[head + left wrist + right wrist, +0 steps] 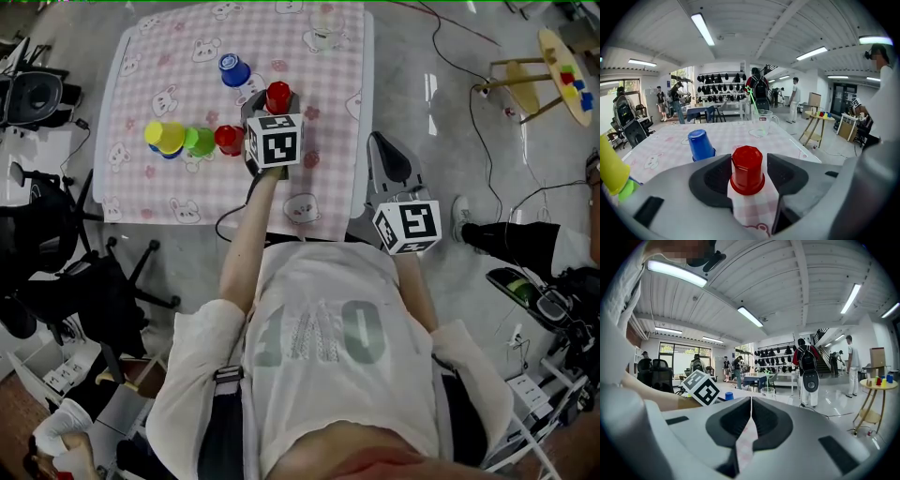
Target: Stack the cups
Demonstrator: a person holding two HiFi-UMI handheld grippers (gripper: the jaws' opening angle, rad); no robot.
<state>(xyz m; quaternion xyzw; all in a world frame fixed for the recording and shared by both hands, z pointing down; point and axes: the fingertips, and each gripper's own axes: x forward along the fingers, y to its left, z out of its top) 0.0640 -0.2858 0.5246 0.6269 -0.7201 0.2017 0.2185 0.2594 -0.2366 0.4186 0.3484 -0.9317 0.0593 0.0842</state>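
Nearest, the person's arms reach forward from a white shirt [328, 328]. The right hand-held gripper [751, 404] is clenched. Its jaws are pressed together with nothing between them, and it hangs at the right edge of the bench [187, 204].

The left hand-held gripper [748, 161] is farther out over the bench's pink checked cloth. It is released, with its jaws standing apart on either side of a red cup [278, 96]. That cup stands upside down on the cloth between the jaws. The left jaw is close against its side, and a slim gap shows at the right jaw.

Just left of this gripper runs a row of cups, each touching the next: the other red cup [228, 139], then a green cup [198, 141], then a yellow cup [167, 136] at the end. A bit of blue shows under the yellow one. I cannot tell whether these stand or lie.

Farther on, a blue cup [233, 69] stands upside down by itself, beyond the red cup and a little to its left. At the far end of the bench stands a glass mug [326, 34].

Off to the right on the floor, well apart from the bench, is a small round table [561, 66] with coloured blocks on top — and people stand about the room behind it.
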